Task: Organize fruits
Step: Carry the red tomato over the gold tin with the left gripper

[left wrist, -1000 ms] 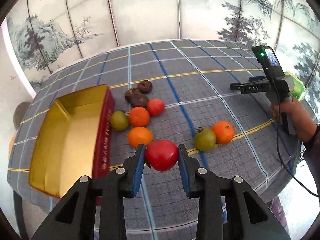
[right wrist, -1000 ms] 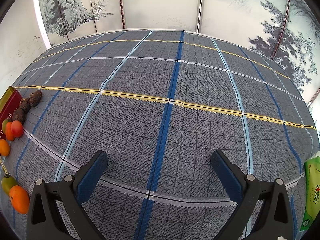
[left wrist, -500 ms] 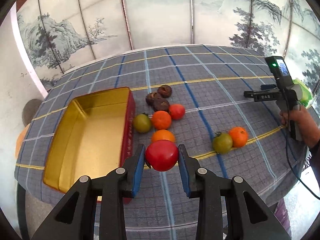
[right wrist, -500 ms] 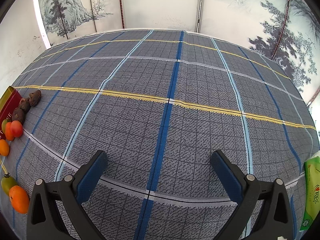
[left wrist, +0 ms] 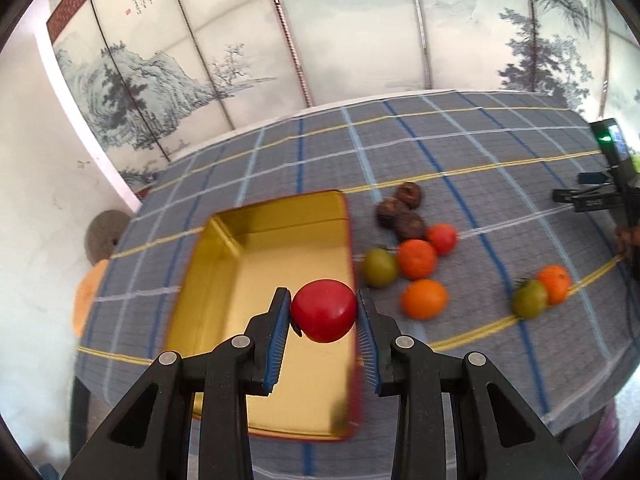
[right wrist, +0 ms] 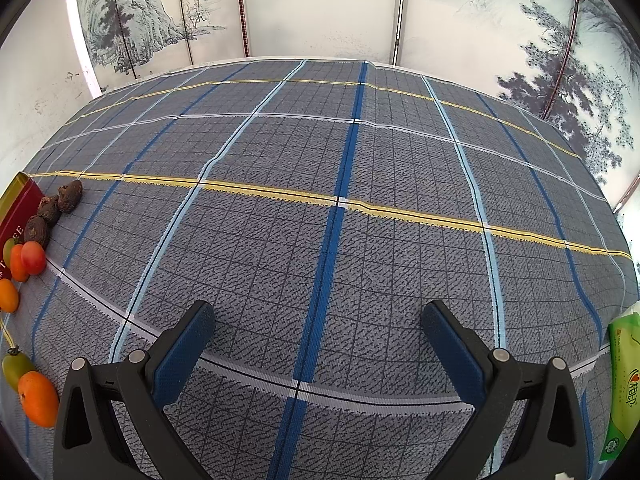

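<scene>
My left gripper (left wrist: pixel 323 312) is shut on a red tomato (left wrist: pixel 323 310) and holds it above the right side of an open gold tin with red walls (left wrist: pixel 260 264). Right of the tin lie a green tomato (left wrist: pixel 379 267), two oranges (left wrist: pixel 417 258) (left wrist: pixel 424 298), a small red tomato (left wrist: pixel 441 238) and three dark brown fruits (left wrist: pixel 404 210). Farther right sit a green tomato (left wrist: pixel 530 299) and an orange (left wrist: pixel 554 278). My right gripper (right wrist: pixel 318 332) is open and empty over bare cloth; the same fruits (right wrist: pixel 32 257) show at its far left edge.
The round table wears a grey plaid cloth (right wrist: pixel 340 200). A green tissue pack (right wrist: pixel 624 380) lies at the right edge. Painted screens (left wrist: pixel 320 20) stand behind. The right gripper's body (left wrist: pixel 604 196) shows at the left view's right edge.
My left gripper has carried the red tomato leftward, from over the cloth beside the fruit pile to above the gold tin. The right gripper has not moved.
</scene>
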The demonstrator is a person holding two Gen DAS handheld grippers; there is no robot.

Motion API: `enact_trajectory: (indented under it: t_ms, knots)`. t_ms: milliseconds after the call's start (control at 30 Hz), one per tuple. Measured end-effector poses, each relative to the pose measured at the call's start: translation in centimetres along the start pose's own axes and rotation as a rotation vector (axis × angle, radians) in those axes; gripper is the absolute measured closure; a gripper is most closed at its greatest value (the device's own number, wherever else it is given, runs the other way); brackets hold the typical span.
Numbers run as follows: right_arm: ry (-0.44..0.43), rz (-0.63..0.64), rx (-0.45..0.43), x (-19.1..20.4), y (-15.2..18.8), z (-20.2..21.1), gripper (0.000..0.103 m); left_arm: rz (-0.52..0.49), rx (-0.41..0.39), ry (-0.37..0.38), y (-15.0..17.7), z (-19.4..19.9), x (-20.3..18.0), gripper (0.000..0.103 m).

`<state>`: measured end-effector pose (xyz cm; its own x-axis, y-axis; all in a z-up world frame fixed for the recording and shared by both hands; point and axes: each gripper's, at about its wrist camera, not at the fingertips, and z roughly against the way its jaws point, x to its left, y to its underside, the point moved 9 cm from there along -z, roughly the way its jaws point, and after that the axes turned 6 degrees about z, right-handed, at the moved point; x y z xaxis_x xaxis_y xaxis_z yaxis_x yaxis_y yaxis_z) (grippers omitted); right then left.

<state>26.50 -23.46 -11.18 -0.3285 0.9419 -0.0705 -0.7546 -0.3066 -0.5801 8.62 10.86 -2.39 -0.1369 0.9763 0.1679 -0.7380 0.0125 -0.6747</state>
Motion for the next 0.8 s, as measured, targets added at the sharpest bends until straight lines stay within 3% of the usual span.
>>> enact_trajectory:
  t_ms: [367, 800]
  knots:
    - [0.000, 0.000, 0.000, 0.0, 0.1, 0.0, 0.000, -0.055, 0.012, -0.141, -1.9, -3.7, 4.9, 0.069]
    - [0.000, 0.001, 0.000, 0.0, -0.1, -0.1, 0.000, -0.091, 0.073, -0.210, -3.2, -8.8, 8.1, 0.069]
